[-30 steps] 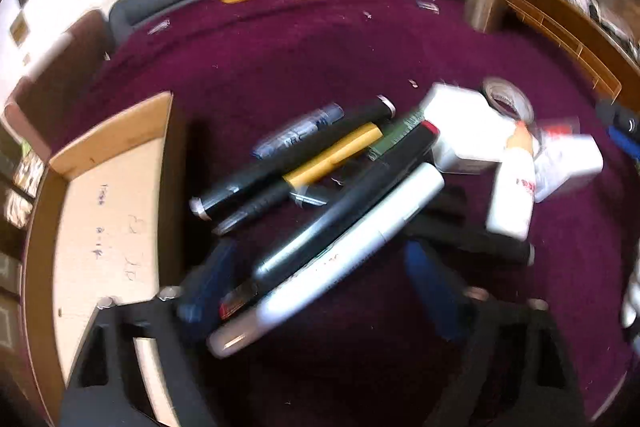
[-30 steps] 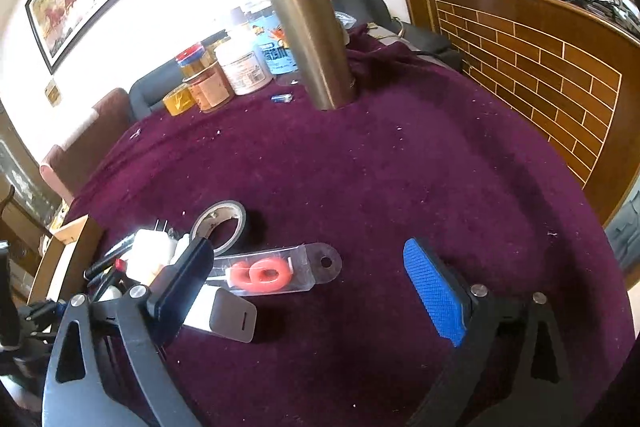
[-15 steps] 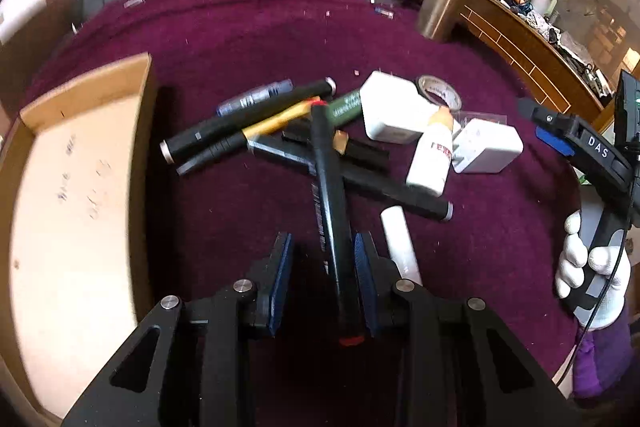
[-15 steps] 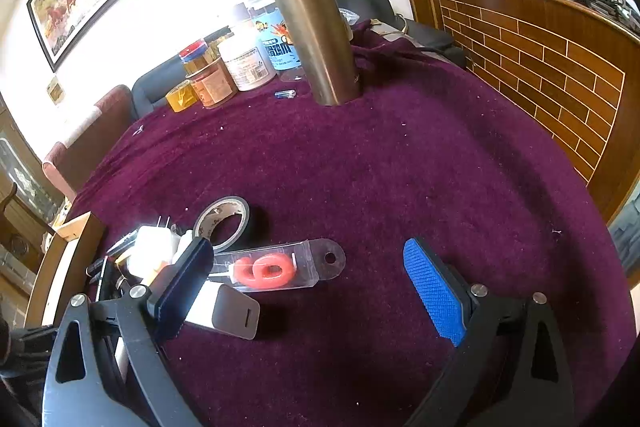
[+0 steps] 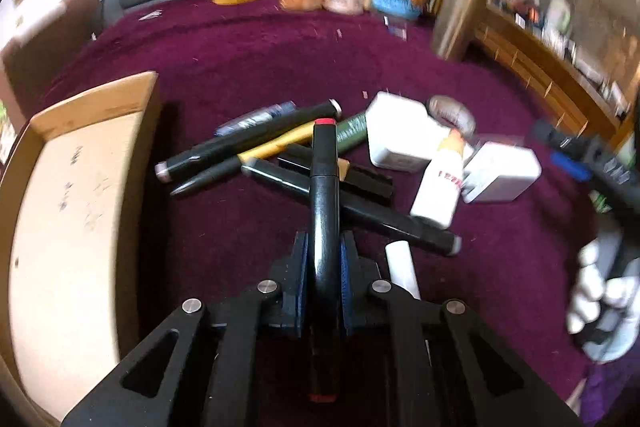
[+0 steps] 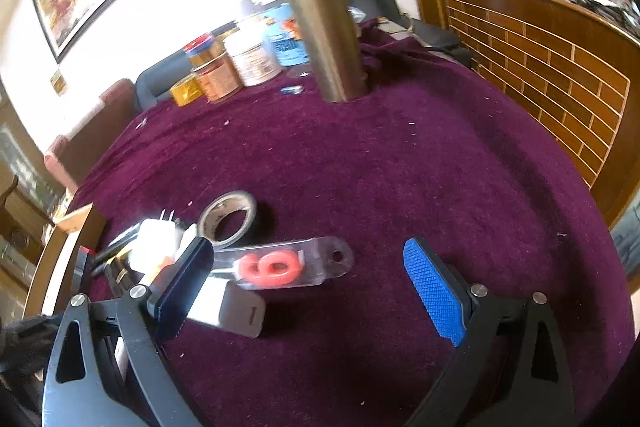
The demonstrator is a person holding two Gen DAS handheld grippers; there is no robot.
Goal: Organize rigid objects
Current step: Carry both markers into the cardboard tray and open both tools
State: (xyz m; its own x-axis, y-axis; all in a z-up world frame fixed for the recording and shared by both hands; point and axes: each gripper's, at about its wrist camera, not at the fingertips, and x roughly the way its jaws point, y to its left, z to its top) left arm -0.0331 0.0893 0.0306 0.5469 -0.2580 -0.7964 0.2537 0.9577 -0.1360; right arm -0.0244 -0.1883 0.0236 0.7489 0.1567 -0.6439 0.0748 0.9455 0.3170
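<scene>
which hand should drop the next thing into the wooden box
Left. The left gripper is shut on the black marker, and the wooden box lies beside it. The right gripper is open and empty.

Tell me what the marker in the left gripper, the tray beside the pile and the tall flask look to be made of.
Black marker: glossy plastic, judging by the sharp highlight along its barrel, with red end caps. Tray: pale wood or bamboo, matte, with a layered edge; which one is unclear. Flask: brushed metal, probably stainless steel, given its dull sheen and soft streaked reflections.
</scene>
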